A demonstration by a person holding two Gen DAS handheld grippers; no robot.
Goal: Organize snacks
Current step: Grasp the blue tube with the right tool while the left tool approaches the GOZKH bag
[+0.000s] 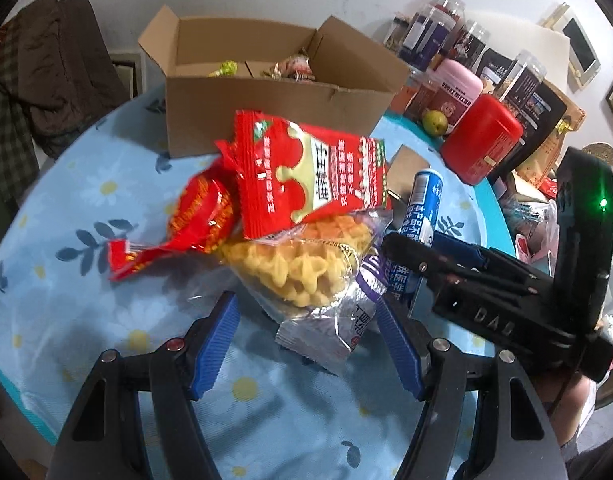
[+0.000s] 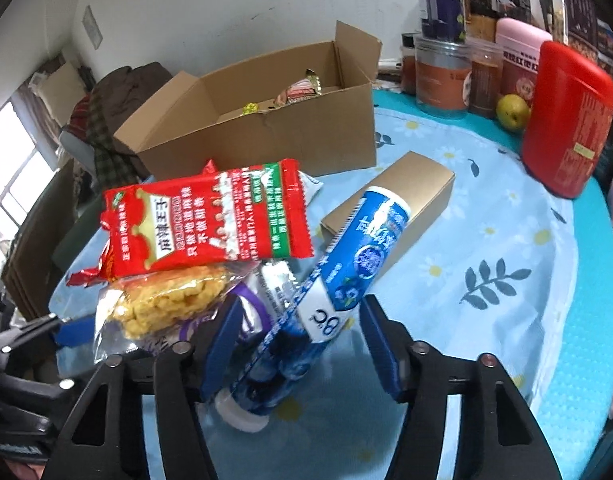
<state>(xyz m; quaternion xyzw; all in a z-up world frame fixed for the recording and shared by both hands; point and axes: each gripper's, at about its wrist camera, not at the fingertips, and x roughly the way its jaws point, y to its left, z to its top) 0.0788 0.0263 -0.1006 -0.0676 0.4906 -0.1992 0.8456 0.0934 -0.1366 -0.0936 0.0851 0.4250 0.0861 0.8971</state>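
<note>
A pile of snacks lies on the flowered tablecloth: a red spicy-snack packet [image 1: 306, 168] [image 2: 210, 224] on top of a clear bag of yellow waffle biscuits [image 1: 298, 264] [image 2: 166, 304], a round red-wrapped snack [image 1: 194, 212] to the left, and a blue tube [image 2: 338, 264] [image 1: 422, 208]. My left gripper [image 1: 306, 344] is open, its blue pads on either side of the waffle bag's near end. My right gripper [image 2: 298, 344] is open around the blue tube's lower part. An open cardboard box [image 1: 266, 96] [image 2: 266, 120] holding a few snacks stands behind.
A gold carton [image 2: 394, 200] lies behind the tube. A red canister [image 2: 566, 120] [image 1: 482, 140], a pink jar [image 1: 458, 88], a green pear [image 2: 512, 110], jars and pouches line the far right. The right gripper's body [image 1: 506, 292] crosses the left wrist view.
</note>
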